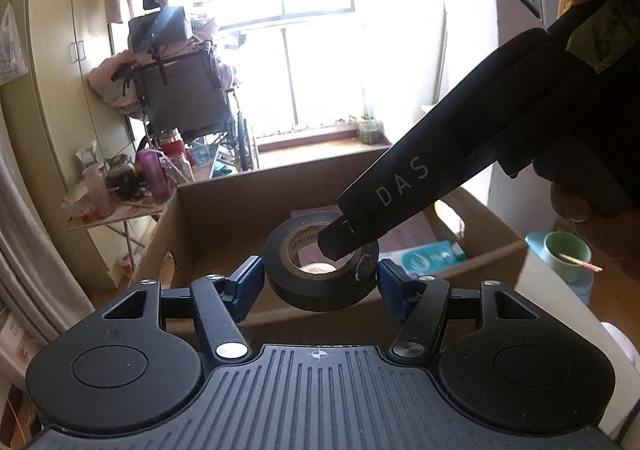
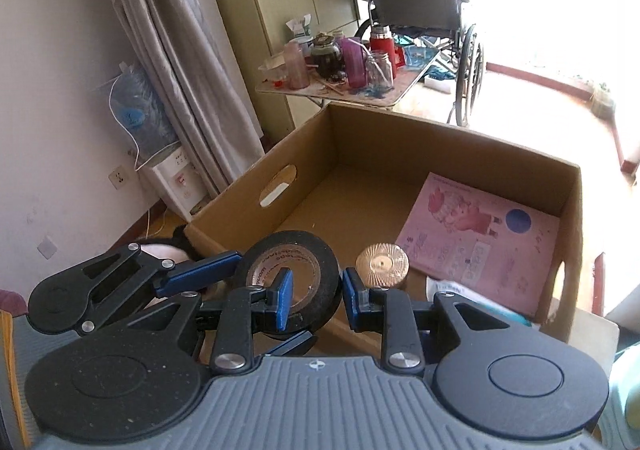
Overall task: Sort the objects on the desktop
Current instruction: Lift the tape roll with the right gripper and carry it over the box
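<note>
Both grippers share one thing: a roll of black tape (image 1: 322, 270). The left gripper (image 1: 320, 282) clamps the roll across its outer sides, and the right gripper (image 2: 314, 298) pinches its wall, one blue pad inside the core and one outside. The roll hangs just above the near rim of the cardboard box (image 2: 440, 137), not yet inside.

Within the box, close to the near wall, stands a small gold-topped jar (image 2: 382, 264), with a teal packet (image 1: 432, 254) beside it; farther back a pink booklet (image 2: 480, 238) lies flat against the right wall. So the sorting looks partly done. The tape remains to be lowered in and let go. A green mug (image 1: 566, 254) sits outside the box, perhaps still to be sorted.
</note>
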The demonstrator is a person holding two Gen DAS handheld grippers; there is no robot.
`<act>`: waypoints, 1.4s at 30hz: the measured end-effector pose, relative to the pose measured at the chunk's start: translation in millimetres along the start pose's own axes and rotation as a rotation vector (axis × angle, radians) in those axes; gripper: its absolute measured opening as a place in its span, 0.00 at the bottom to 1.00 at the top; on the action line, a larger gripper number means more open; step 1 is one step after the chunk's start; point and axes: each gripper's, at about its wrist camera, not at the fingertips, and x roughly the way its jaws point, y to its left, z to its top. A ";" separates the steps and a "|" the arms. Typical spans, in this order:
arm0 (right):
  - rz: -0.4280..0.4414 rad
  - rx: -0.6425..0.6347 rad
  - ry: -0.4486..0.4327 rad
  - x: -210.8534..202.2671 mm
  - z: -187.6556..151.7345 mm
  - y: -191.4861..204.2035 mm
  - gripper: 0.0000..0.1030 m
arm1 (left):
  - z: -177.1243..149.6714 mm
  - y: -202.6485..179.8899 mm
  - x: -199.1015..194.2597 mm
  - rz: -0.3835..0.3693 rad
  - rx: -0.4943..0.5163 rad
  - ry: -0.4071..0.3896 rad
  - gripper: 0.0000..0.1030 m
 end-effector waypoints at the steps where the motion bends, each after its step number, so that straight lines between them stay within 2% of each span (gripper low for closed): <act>1: 0.006 0.009 0.008 5.0 4.6 -3.7 0.29 | 2.0 0.9 1.0 0.000 0.000 0.001 0.61; 9: 0.070 0.158 0.141 48.6 28.2 -40.3 0.29 | 17.7 19.5 46.1 -0.044 0.013 0.105 0.61; 18: 0.188 0.398 0.408 109.7 27.5 -88.3 0.29 | 18.9 40.6 84.8 -0.157 -0.050 0.305 0.60; 25: 0.228 0.471 0.577 142.9 16.5 -102.3 0.29 | 18.0 43.5 96.2 -0.213 -0.083 0.402 0.60; 30: 0.198 0.459 0.627 156.0 12.2 -104.9 0.28 | 13.7 45.2 109.6 -0.240 -0.110 0.458 0.60; 33: 0.193 0.446 0.646 158.4 9.4 -104.4 0.25 | 10.5 46.4 118.2 -0.291 -0.159 0.488 0.54; 37: 0.177 0.407 0.638 157.2 14.7 -101.1 0.25 | 8.0 45.0 121.6 -0.319 -0.183 0.500 0.55; 42: 0.145 0.356 0.610 149.7 21.3 -99.4 0.25 | 8.8 47.5 122.5 -0.313 -0.186 0.503 0.56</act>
